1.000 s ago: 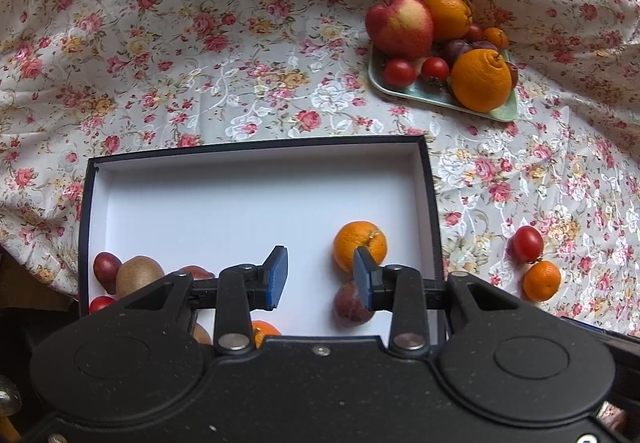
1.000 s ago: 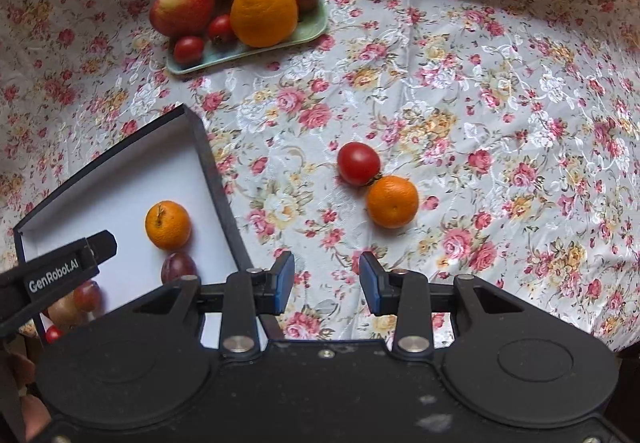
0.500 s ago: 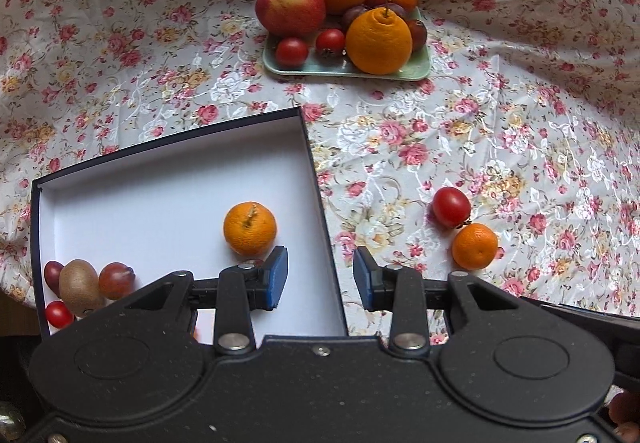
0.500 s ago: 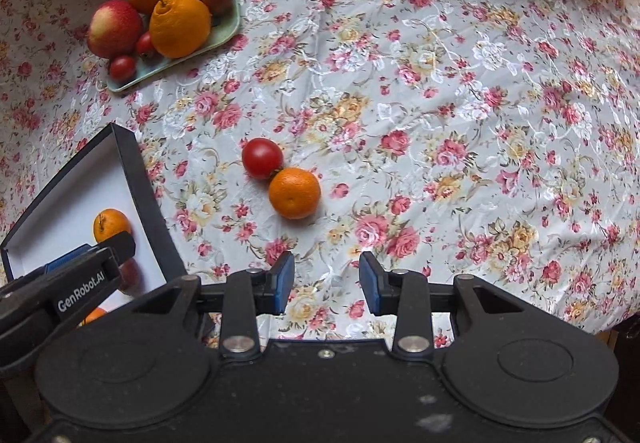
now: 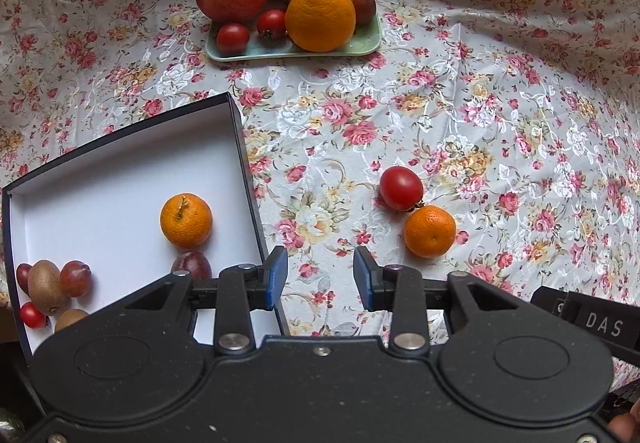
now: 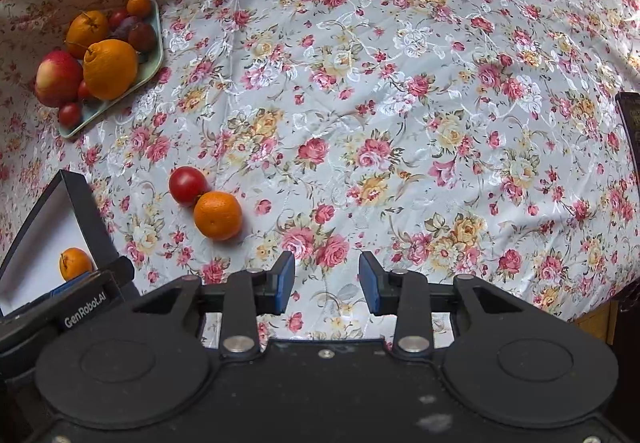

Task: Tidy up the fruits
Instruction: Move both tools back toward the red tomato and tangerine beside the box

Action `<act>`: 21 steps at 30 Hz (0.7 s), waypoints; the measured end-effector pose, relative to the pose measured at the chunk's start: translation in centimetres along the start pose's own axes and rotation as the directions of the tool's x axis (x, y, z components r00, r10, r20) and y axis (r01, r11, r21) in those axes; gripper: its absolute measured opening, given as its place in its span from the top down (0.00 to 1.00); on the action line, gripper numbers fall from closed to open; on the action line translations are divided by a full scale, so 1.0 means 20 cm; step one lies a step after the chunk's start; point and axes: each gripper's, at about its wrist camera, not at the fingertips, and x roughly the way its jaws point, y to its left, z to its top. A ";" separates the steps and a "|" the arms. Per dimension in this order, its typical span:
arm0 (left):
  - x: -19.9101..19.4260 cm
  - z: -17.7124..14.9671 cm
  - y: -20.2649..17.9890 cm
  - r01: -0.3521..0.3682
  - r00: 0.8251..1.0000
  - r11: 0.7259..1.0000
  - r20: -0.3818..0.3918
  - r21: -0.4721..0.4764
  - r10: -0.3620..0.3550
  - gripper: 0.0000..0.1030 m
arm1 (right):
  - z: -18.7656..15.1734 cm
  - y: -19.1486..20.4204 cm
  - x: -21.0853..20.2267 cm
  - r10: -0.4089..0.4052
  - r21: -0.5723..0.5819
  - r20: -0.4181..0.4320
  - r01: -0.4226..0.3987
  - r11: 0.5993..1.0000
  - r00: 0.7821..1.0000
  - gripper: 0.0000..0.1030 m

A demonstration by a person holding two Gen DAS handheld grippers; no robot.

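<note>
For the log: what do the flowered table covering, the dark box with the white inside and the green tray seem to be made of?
Flowered table covering: woven satin-like fabric, glossy; shiny raised patterns and creases show. Dark box with white inside: probably matte cardboard; thin straight walls, flat unshiny white lining. Pale green tray: smooth glazed ceramic or plastic; soft sheen, rounded rim; cannot tell which.

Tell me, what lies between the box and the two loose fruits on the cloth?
Nothing but bare flowered tablecloth separates the box from the tomato and small orange, as the left wrist view shows.
</note>
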 end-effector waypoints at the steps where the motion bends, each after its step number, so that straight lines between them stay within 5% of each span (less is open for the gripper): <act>1: 0.01 0.00 -0.01 0.001 1.000 1.000 -0.004 0.000 -0.001 0.57 | 0.00 0.00 0.01 0.003 -0.016 -0.010 -0.004 1.000 1.000 0.63; 15: 0.07 0.06 -0.03 -0.007 1.000 1.000 -0.027 0.004 0.007 0.57 | 0.07 0.05 0.18 -0.059 -0.018 -0.152 0.057 0.998 0.987 0.64; 21: 0.08 0.12 -0.01 -0.005 1.000 1.000 -0.031 -0.005 0.005 0.57 | 0.11 0.10 0.14 -0.031 -0.045 -0.064 0.028 0.999 0.997 0.73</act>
